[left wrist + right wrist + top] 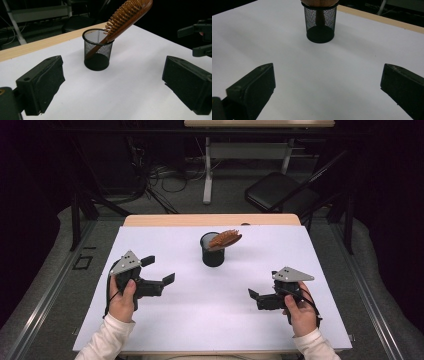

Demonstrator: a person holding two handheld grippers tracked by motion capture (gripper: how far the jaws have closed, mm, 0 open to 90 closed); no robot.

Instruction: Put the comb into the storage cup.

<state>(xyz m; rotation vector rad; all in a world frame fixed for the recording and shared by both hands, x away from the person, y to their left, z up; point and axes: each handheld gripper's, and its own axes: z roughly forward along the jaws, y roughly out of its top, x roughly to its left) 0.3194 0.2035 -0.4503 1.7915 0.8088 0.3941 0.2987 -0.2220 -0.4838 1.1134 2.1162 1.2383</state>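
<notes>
1. The worktop point(165, 320), white-covered, carries the cup at its middle toward twelve o'clock; past its far edge the high view shows a folding chair point(280, 192), which neither claw view takes in whole.
2. The mesh cup point(98, 50) is black, round and upright, well apart from both claws.
3. The hairbrush point(125, 17), brown wood, stands handle-down in the cup and leans toward two o'clock in the left claw view, bristles up.
4. The left claw point(159, 270) is released, nothing between its jaws.
5. The right claw point(253, 296) is released too, empty.
</notes>
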